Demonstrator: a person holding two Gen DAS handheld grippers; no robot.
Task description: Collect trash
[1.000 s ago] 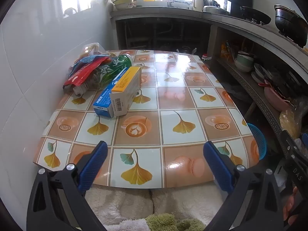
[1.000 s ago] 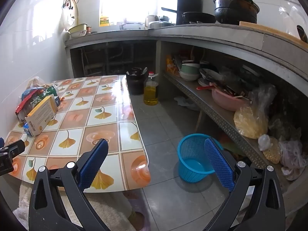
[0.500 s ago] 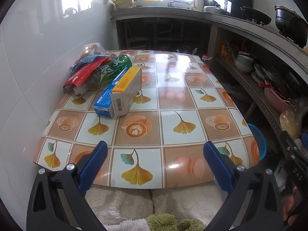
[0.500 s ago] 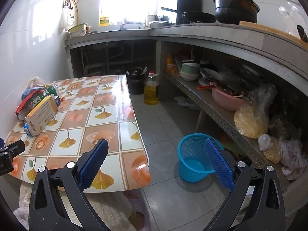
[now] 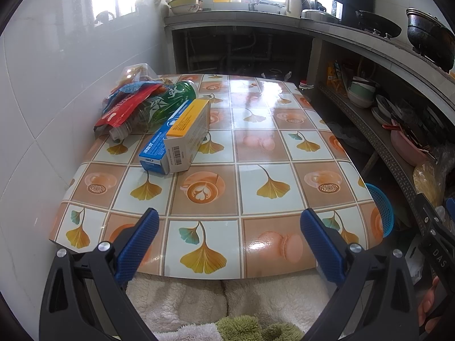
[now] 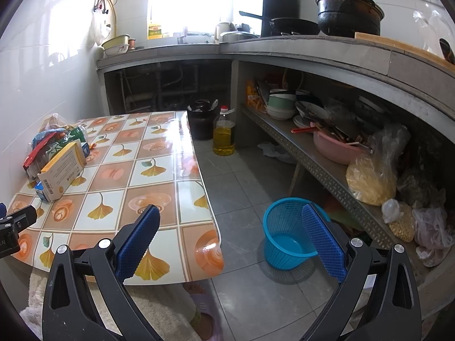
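Both hand-held grippers, left (image 5: pixel 229 237) and right (image 6: pixel 230 236), gape wide and empty at table (image 5: pixel 284 153) near edge; trash pile (image 5: pixel 148 108) at far-left corner, blue basket (image 6: pixel 287 233) on floor.

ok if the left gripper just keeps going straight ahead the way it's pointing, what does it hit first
Probably nothing at first: the open left gripper points over bare table. The yellow box and trash pile sit left of that line. Depth is unclear, but the far counter would likely come first.

L cam faces table (image 5: pixel 256 147) head-on; R cam angled floorward, both sharing table.
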